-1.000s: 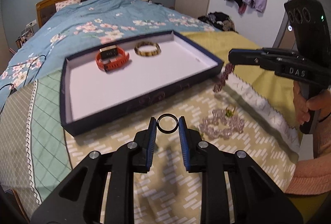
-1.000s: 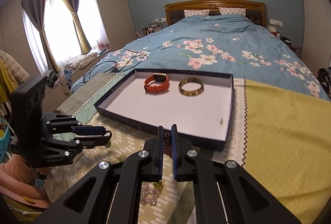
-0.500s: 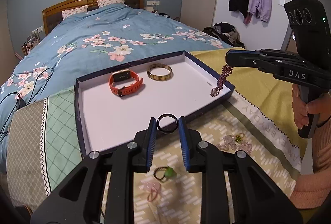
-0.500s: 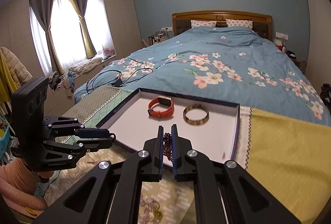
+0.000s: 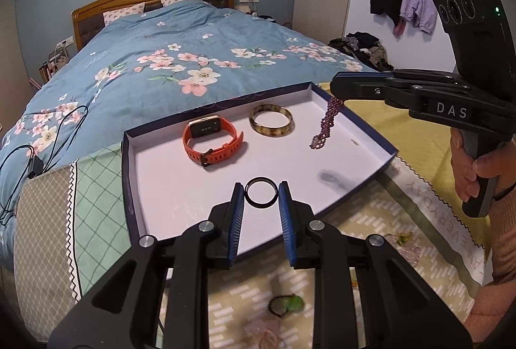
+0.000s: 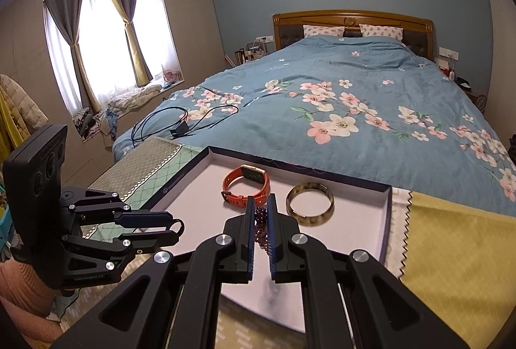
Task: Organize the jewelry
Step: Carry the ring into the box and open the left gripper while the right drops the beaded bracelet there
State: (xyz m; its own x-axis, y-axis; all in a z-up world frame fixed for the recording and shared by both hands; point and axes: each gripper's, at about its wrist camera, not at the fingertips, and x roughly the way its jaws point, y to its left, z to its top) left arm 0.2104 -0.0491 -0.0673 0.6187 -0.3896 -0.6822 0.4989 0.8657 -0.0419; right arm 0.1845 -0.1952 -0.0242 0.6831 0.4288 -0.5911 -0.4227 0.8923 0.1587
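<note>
A dark blue tray with a white floor lies at the foot of the bed. In it sit an orange watch and a brown mottled bangle. My left gripper is shut on a black ring, held above the tray's near part. My right gripper is shut on a purple bead bracelet, which dangles over the tray's right side beside the bangle. The right wrist view shows the right gripper pinching the beads, the watch and bangle just beyond, and the left gripper at the left.
Loose pieces lie on the patterned cloth in front of the tray: a green-beaded hair tie and pale pink beads. A black cable trails over the blue floral duvet to the left. Yellow cloth covers the right.
Both grippers have moved forward from the patterned cloth to above the tray, carrying the ring and the bead bracelet. The bracelet now hangs inside the tray's outline.
</note>
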